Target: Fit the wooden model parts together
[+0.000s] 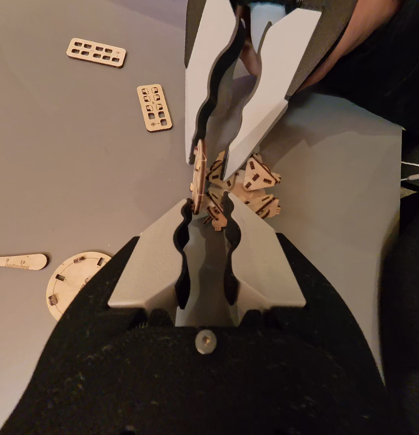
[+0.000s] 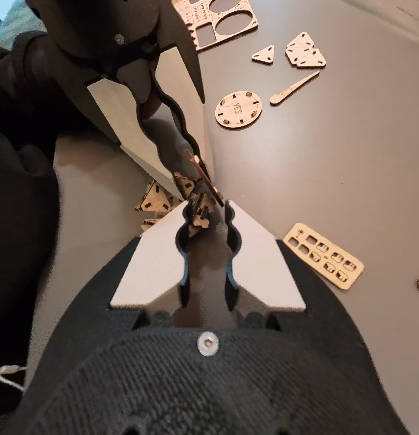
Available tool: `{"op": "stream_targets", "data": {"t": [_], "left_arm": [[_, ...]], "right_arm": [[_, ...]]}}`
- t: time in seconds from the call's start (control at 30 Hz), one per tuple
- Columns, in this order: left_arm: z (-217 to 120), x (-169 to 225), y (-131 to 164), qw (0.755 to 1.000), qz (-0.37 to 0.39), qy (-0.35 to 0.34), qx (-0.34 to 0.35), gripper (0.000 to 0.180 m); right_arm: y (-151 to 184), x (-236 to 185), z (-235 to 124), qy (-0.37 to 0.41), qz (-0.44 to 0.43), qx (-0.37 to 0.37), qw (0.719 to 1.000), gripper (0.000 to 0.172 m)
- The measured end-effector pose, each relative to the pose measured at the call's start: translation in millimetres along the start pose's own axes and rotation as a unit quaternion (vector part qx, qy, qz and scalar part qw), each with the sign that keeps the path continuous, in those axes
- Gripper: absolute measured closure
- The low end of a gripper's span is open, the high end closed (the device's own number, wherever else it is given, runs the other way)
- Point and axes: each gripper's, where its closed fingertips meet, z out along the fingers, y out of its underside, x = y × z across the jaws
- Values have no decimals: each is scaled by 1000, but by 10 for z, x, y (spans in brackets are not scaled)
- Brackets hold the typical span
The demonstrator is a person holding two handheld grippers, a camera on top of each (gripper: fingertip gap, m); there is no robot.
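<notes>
- Grey table (image 1: 86, 164): scattered with flat wooden parts, a slotted strip (image 1: 96, 53), a punched card (image 1: 154, 108), a loose disc (image 2: 238, 109), triangles (image 2: 263, 54); a cut-out sheet (image 2: 217, 23) is cropped by the top edge.
- Left gripper (image 1: 207, 196) and right gripper (image 2: 207, 203) meet tip to tip over the wooden model (image 1: 246, 188); each is part closed around it, though pad contact is hard to make out.
- Model: triangular panels bunched behind an edge-on disc (image 1: 199, 179), the disc's long axis running between the facing tips, its far side hidden by fingers.
</notes>
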Motion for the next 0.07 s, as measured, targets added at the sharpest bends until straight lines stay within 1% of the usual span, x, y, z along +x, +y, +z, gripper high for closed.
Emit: {"op": "stream_targets", "data": {"t": [0.07], "left_arm": [[-1,0,4,1000,-2,2,-1,157]], "right_arm": [[-13,12,1,17,-29,-1,999,142]]}}
